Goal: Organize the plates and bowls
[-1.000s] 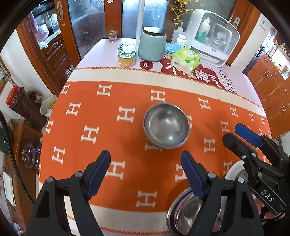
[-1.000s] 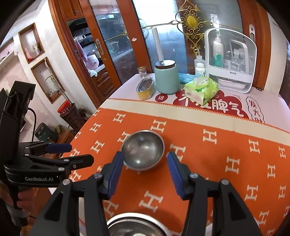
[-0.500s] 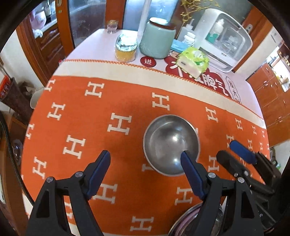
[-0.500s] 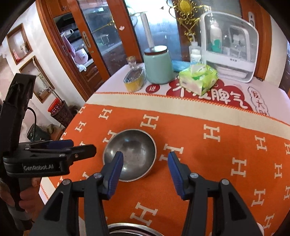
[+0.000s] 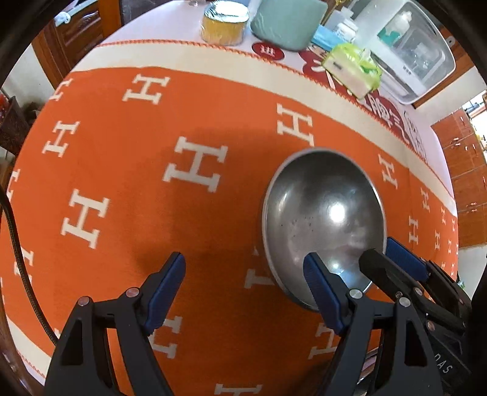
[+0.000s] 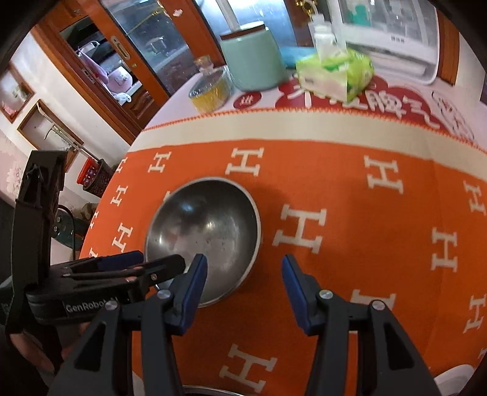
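A steel bowl (image 5: 322, 219) (image 6: 204, 228) stands upright and empty on the orange H-patterned cloth (image 5: 127, 189). My left gripper (image 5: 243, 286) hovers open at the bowl's near left side. Its right finger lies over the near rim and its left finger over bare cloth. My right gripper (image 6: 243, 274) is open too, with its left finger over the bowl's near rim and its right finger over cloth. Each gripper shows in the other's view, the right gripper (image 5: 382, 254) and the left gripper (image 6: 158, 260), close together at the near rim. Nothing is gripped.
At the table's back stand a yellow jar (image 5: 223, 26), a green canister (image 6: 252, 58), a green tissue pack (image 6: 334, 74) and a white box (image 5: 417, 51). A steel rim (image 6: 194, 390) and a white dish (image 6: 453, 377) peek in at the near edge. The table drops off at the left.
Both grippers have come down and forward onto the bowl, which now looms large under their fingers. Their jaws keep the same width. The dishes at the near edge have nearly slipped from view.
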The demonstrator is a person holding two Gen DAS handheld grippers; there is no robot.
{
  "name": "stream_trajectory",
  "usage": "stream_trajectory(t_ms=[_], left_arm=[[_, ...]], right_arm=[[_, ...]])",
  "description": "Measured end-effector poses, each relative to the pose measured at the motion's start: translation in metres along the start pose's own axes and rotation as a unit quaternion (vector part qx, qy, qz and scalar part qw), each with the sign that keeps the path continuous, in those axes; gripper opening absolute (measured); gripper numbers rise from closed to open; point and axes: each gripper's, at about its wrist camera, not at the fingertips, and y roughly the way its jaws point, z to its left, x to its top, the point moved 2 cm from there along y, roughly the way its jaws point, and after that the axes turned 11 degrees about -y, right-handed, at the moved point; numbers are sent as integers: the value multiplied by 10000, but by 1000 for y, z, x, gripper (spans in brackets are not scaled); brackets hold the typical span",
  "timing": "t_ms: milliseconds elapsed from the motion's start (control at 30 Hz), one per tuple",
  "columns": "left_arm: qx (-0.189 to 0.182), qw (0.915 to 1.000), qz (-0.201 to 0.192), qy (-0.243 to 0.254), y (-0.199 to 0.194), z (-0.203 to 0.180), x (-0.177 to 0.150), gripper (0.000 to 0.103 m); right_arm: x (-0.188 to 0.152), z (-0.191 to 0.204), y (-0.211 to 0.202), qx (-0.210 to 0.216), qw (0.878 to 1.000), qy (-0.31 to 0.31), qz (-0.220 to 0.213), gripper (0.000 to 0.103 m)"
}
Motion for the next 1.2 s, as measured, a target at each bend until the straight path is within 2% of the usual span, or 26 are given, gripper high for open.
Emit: stream_trajectory(t_ms=[133,233,333,400,767,1200], left_arm=[[-39,10000,70,-3,7,0,-2,74],[-164,9998,120,11,10,-2,-2,69],[-178,9997,150,53,12,-5,-1,61],[-214,9996,186,63,14,-8,0,50],[-474,9984,318,-12,15,-13,-4,24],[-433,9980,459,75,9,-14,-14,21]], right_arm=[[-4,-4,7,66,9997,167,146,51],[-7,-4,10,143,9995,239,161,43],[-7,-3,12,204,9994,238,178,38],[-7,-2,12,232,9993,218,183,32],[-10,-2,11,327,9988,284,240,20],[-15,-2,2,172,9990,338,219,17]])
